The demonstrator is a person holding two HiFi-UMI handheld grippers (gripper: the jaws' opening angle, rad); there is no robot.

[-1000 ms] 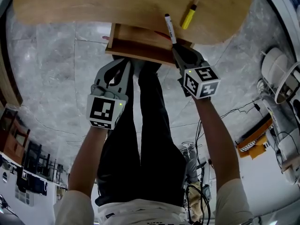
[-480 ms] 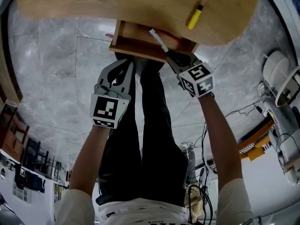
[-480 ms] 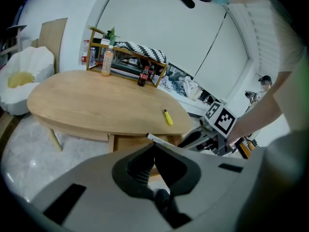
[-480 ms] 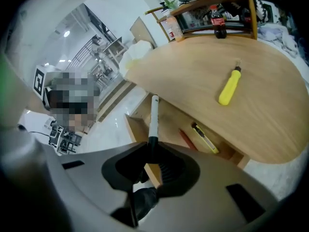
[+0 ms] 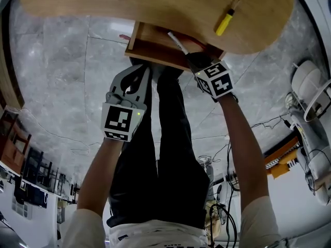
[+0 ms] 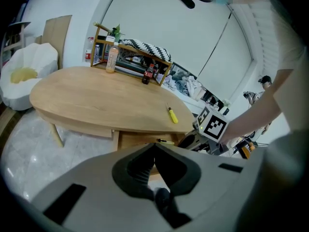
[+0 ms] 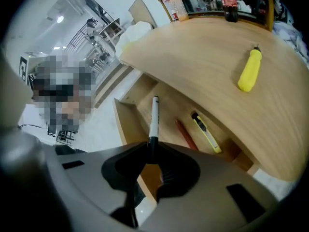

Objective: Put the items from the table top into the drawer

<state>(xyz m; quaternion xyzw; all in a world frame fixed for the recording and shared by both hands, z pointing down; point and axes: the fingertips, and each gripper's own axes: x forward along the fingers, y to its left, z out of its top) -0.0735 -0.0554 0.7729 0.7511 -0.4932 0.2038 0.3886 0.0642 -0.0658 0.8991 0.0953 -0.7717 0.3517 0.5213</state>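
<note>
I see right gripper point(image 7: 151, 148) clamped on marker point(image 7: 154, 116), over open drawer point(image 7: 124, 122). Red pen point(image 7: 186, 135), cutter point(image 7: 206, 132) inside. Yellow screwdriver point(image 7: 250, 71) on table point(image 7: 203, 47).

The screwdriver point(image 7: 250, 70) lies on the table point(image 7: 203, 42); a cutter point(image 7: 206, 132) and pencil point(image 7: 186, 134) lie in the drawer point(image 7: 126, 119) below.
</note>
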